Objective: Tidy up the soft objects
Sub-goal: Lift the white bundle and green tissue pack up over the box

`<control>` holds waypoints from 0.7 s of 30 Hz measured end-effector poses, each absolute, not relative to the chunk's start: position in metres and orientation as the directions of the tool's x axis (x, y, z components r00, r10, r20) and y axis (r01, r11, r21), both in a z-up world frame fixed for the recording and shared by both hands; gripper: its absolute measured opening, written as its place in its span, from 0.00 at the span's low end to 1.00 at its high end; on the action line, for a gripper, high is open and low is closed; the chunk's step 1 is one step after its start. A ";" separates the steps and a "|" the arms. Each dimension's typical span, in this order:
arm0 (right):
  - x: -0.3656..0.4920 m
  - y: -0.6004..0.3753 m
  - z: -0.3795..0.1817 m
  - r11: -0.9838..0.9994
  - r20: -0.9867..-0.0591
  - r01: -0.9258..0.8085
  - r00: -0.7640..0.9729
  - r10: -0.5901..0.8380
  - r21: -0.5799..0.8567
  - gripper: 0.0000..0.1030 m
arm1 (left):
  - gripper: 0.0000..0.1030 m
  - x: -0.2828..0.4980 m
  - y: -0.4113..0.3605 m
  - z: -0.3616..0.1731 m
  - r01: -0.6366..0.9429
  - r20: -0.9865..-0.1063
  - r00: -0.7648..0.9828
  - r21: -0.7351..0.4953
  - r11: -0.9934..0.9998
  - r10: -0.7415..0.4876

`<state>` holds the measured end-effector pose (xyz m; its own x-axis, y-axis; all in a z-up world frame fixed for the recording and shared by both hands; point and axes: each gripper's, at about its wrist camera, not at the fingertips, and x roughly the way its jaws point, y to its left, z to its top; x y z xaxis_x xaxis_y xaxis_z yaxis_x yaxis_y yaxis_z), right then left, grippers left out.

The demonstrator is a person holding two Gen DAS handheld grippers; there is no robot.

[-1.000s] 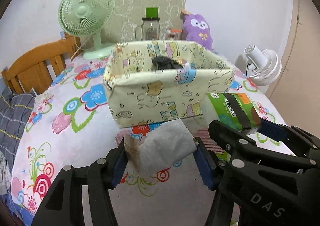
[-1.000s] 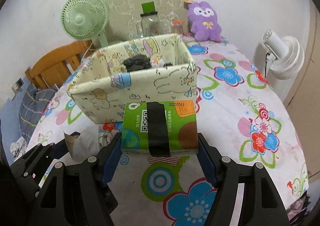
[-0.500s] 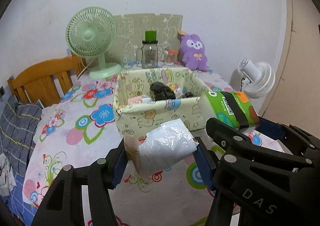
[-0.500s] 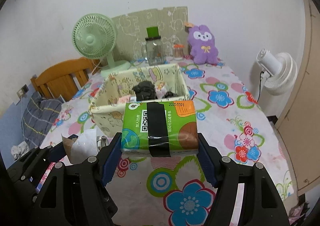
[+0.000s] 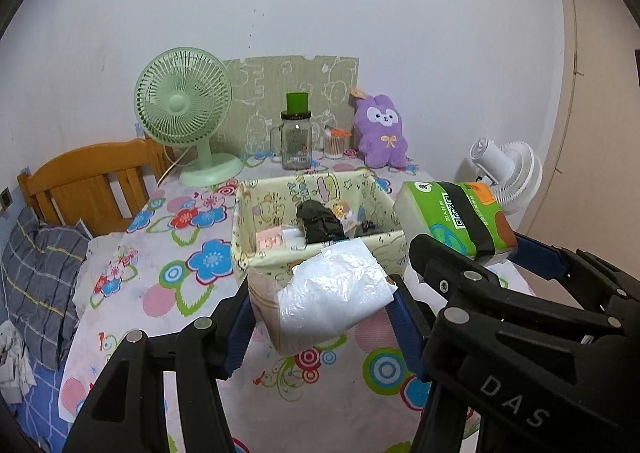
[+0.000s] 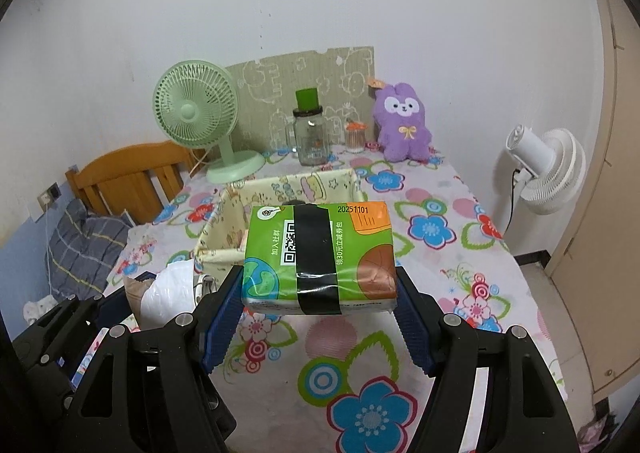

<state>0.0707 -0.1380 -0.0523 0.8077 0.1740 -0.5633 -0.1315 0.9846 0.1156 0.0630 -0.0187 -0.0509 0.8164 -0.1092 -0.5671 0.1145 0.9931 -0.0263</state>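
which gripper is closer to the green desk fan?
Left. The left gripper, holding the white plastic-wrapped pack, is on the green desk fan's side; the right gripper, holding the green tissue pack, sits farther away.

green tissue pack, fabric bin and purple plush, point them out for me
green tissue pack (image 6: 320,253), right wrist view, on its black tape band
fabric bin (image 5: 248,213), left wrist view, on its left wall
purple plush (image 6: 404,121), right wrist view, on its body below the face

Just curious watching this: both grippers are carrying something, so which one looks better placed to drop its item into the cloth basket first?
Probably left. Its gripper holds the white plastic pack right before the basket; the right's green tissue pack sits beside its corner.
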 end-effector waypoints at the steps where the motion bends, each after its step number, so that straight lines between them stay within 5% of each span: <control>1: 0.072 -0.138 -0.050 0.984 -0.560 -0.133 0.810 0.175 0.114 0.71 | 0.62 0.064 -0.019 -0.050 0.114 -0.564 0.818 -0.027 0.993 -0.110; 21: 0.124 -0.132 -0.033 0.982 -0.524 -0.151 0.831 0.187 0.111 0.71 | 0.62 0.113 -0.015 -0.037 0.094 -0.533 0.841 -0.024 0.995 -0.092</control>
